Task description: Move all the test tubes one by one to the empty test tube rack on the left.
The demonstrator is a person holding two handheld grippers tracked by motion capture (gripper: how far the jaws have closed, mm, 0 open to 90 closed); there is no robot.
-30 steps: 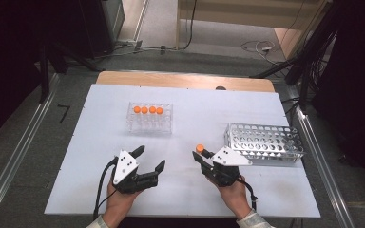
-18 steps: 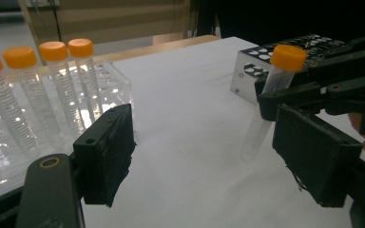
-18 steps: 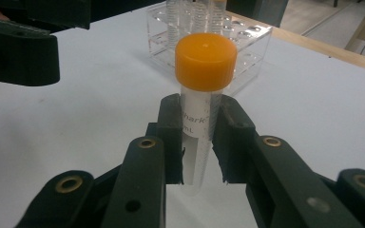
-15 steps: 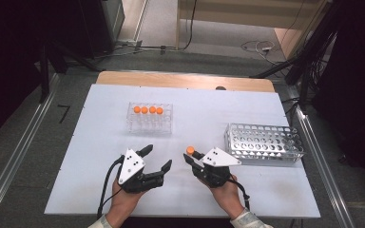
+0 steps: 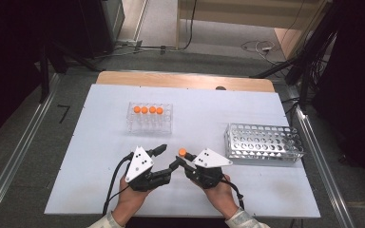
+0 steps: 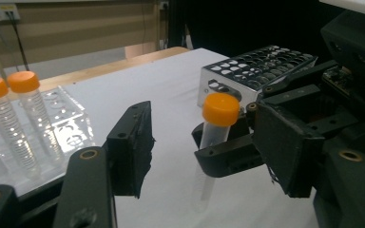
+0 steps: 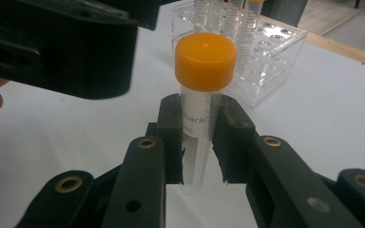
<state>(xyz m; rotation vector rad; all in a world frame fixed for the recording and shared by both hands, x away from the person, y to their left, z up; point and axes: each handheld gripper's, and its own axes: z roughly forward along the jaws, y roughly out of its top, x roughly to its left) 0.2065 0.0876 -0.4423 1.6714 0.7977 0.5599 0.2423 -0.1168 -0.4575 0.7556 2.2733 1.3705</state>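
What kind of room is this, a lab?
Probably a lab-style test bench: orange-capped sample tubes stand in a clear rack, a perforated metal rack sits on the white table, and cables trail over the floor.

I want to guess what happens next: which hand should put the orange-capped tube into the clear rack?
Probably the right gripper: it already clamps the tube upright. The left gripper holds nothing.
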